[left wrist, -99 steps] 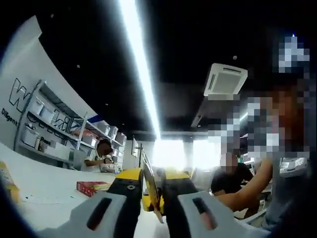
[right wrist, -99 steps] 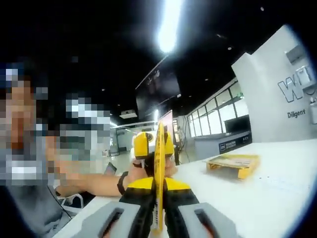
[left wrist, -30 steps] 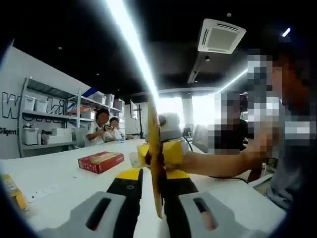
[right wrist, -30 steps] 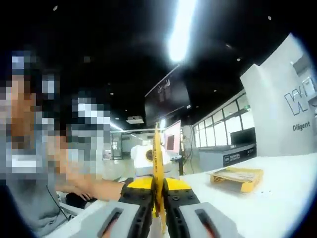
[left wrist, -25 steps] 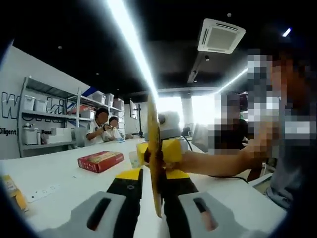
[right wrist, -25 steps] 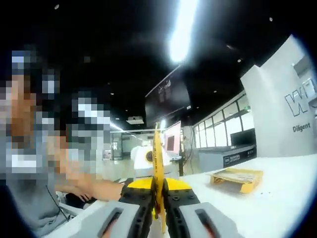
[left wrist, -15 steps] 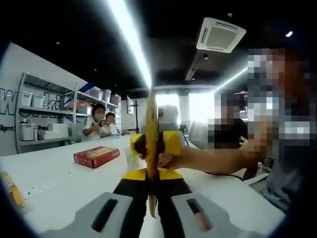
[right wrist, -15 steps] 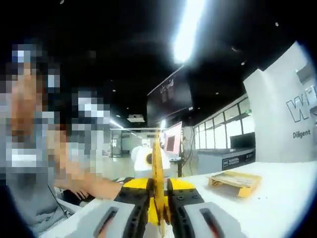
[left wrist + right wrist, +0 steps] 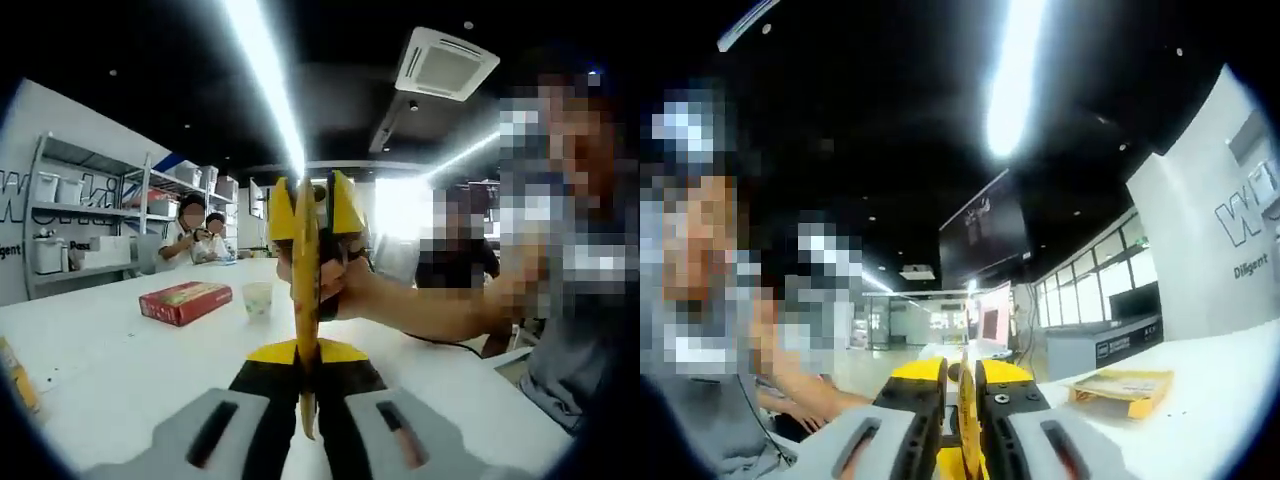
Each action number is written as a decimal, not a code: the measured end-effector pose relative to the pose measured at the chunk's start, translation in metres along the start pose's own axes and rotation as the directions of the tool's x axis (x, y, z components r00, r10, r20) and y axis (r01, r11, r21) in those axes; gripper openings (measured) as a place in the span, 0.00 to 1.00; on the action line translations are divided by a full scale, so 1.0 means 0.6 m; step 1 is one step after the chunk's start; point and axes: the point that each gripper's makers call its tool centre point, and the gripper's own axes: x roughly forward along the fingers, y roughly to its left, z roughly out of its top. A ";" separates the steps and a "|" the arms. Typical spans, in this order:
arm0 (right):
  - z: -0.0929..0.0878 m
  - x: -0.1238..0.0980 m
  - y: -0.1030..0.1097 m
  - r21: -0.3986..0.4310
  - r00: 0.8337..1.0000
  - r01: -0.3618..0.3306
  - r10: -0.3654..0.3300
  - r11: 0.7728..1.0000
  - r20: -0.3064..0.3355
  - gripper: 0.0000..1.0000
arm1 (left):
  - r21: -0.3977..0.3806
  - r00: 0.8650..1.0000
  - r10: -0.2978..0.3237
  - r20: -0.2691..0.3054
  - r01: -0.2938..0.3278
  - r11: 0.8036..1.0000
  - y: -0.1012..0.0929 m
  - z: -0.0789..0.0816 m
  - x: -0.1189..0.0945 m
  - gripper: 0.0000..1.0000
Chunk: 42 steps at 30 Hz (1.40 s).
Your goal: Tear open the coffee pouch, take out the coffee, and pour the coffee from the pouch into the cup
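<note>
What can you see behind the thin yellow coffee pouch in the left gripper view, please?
Behind the thin yellow coffee pouch, seen edge-on, the right gripper and the hand holding it show. A small pale cup stands left on the white table. The pouch hides the gripper's middle.

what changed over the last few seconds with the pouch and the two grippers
Both hand-held grippers stay shut on the yellow coffee pouch. The right hand-held gripper, seen in the left gripper view, has risen from low behind the pouch to its upper edge. In the right gripper view, the pouch edge now barely rises past the jaws. The red box and paper cup stayed on the table.
</note>
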 end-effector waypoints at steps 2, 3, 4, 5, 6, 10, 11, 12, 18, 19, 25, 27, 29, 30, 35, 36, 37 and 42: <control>-0.005 0.003 0.002 0.004 1.000 -0.008 0.008 1.000 -0.010 0.13 | -0.002 1.000 -0.006 -0.011 0.006 1.000 -0.002 -0.003 0.001 0.08; -0.007 0.004 0.001 0.006 1.000 -0.010 0.010 1.000 -0.014 0.13 | -0.004 1.000 -0.011 -0.016 0.011 1.000 -0.004 -0.003 0.001 0.08; -0.007 0.003 0.000 0.009 1.000 -0.010 0.010 1.000 -0.016 0.12 | -0.007 1.000 -0.015 -0.018 0.015 1.000 -0.004 -0.003 0.001 0.07; -0.007 0.003 -0.001 0.011 1.000 -0.010 0.011 1.000 -0.016 0.10 | -0.008 1.000 -0.019 -0.021 0.019 1.000 -0.006 -0.004 0.001 0.07; -0.007 0.003 0.000 0.014 1.000 -0.010 0.010 1.000 -0.017 0.09 | -0.007 1.000 -0.021 -0.023 0.021 1.000 -0.006 -0.004 0.001 0.07; -0.007 0.002 -0.004 0.015 1.000 -0.008 0.009 1.000 -0.018 0.08 | -0.005 0.999 -0.025 -0.029 0.025 1.000 -0.010 -0.006 0.002 0.07; -0.008 0.002 -0.004 0.019 1.000 -0.013 0.013 1.000 -0.017 0.08 | -0.005 0.999 -0.026 -0.029 0.026 1.000 -0.011 -0.006 0.002 0.07; -0.009 0.003 -0.001 0.019 1.000 -0.013 0.013 1.000 -0.020 0.07 | -0.005 0.999 -0.027 -0.030 0.027 1.000 -0.011 -0.007 0.002 0.07; -0.005 0.002 -0.001 -0.009 1.000 0.004 -0.004 1.000 -0.024 0.06 | 0.035 1.000 -0.024 0.002 0.024 0.999 -0.014 -0.002 0.005 0.13; -0.004 0.002 0.000 -0.011 1.000 0.004 -0.004 1.000 -0.023 0.05 | 0.043 1.000 -0.021 0.010 0.021 0.999 -0.014 -0.001 0.007 0.20; -0.012 0.013 0.014 0.007 0.999 -0.014 0.014 1.000 -0.040 0.05 | 0.046 0.999 -0.021 0.043 0.019 0.999 -0.012 0.009 0.010 0.32; -0.013 0.013 0.009 -0.025 0.999 0.007 -0.008 1.000 -0.044 0.05 | 0.043 0.999 -0.032 0.021 0.031 0.999 -0.016 0.005 0.007 0.17; -0.014 0.010 0.002 -0.084 0.998 0.036 -0.040 0.996 -0.048 0.05 | 0.030 0.999 -0.045 0.017 0.044 0.999 -0.019 0.004 0.005 0.15; -0.013 0.009 -0.002 -0.118 0.997 0.051 -0.056 0.992 -0.046 0.05 | 0.018 0.999 -0.049 0.017 0.048 0.999 -0.018 0.005 0.005 0.15; -0.016 0.005 -0.016 -0.300 0.986 0.118 -0.148 0.946 -0.076 0.04 | -0.013 0.998 -0.069 0.013 0.069 0.998 -0.029 0.004 0.005 0.14; -0.017 0.004 -0.020 -0.328 0.982 0.134 -0.169 0.935 -0.082 0.04 | -0.023 0.997 -0.074 0.014 0.074 0.997 -0.031 0.005 0.005 0.14; -0.016 0.004 -0.026 -0.363 0.976 0.157 -0.199 0.919 -0.083 0.04 | -0.030 0.997 -0.078 0.019 0.079 0.996 -0.031 0.008 0.004 0.15; -0.020 0.007 -0.029 -0.514 0.956 0.193 -0.279 0.836 -0.094 0.04 | -0.063 0.996 -0.084 0.029 0.086 0.994 -0.033 0.013 0.002 0.16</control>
